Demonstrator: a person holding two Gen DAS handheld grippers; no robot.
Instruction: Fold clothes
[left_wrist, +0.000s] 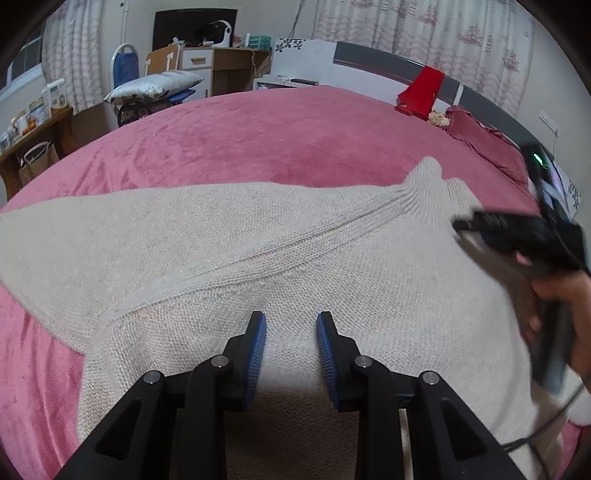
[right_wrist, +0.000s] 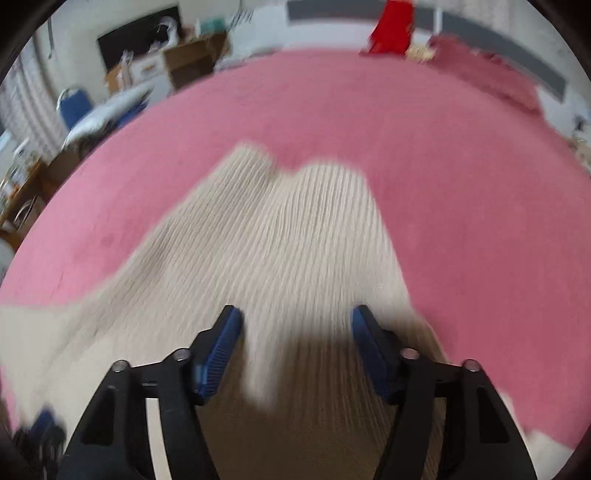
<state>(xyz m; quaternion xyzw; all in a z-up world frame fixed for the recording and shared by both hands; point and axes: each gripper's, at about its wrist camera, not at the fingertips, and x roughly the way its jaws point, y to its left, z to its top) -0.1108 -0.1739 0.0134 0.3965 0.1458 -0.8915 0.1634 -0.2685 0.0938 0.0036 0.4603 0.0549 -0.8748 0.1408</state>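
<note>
A cream knitted sweater (left_wrist: 295, 251) is spread flat on a pink blanket (left_wrist: 258, 136). The left gripper (left_wrist: 291, 325) is held narrowly parted above the knit, gripping nothing. The right gripper (right_wrist: 295, 321) is spread wide over the sweater, empty, though that view is blurred.

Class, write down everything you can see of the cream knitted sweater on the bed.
The sweater is cream, a chunky wool-like knit, spread flat on the pink blanket. A ribbed band runs diagonally across it to a ribbed end near the far right, and one part stretches away to the left. The left tool hovers open over its near part; the right tool, also open, is over its right side. Whether either touches it cannot be told. The right wrist view is blurred.
</note>
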